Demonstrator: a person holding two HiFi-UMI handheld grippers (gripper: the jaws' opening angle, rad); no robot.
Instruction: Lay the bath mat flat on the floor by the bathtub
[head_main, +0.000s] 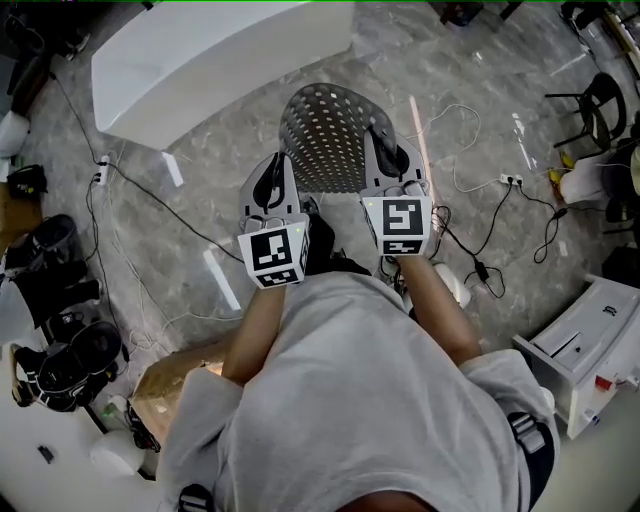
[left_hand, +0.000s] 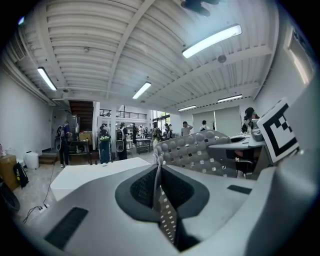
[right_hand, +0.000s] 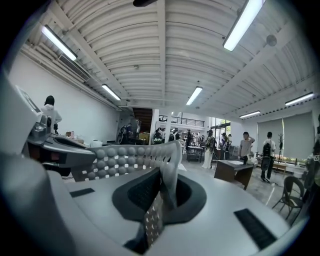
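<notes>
Holding the bath mat (head_main: 325, 130), claws (head_main: 277, 160) (head_main: 378, 135) seem level.

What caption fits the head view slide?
Left gripper and right gripper clamp a grey perforated bath mat near the white bathtub.

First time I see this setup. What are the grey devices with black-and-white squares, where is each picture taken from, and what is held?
There is no robot: a person holds a two-jaw gripper in each hand; the marker cubes are part of them. The head view comes from a camera on the person's head, looking steeply down. The two gripper views come from cameras riding on each gripper, looking along its jaws. The left gripper and the right gripper each have their jaws shut on an edge of the grey perforated rubber bath mat, held up between them. Below are the grey marbled floor and the white bathtub.
</notes>
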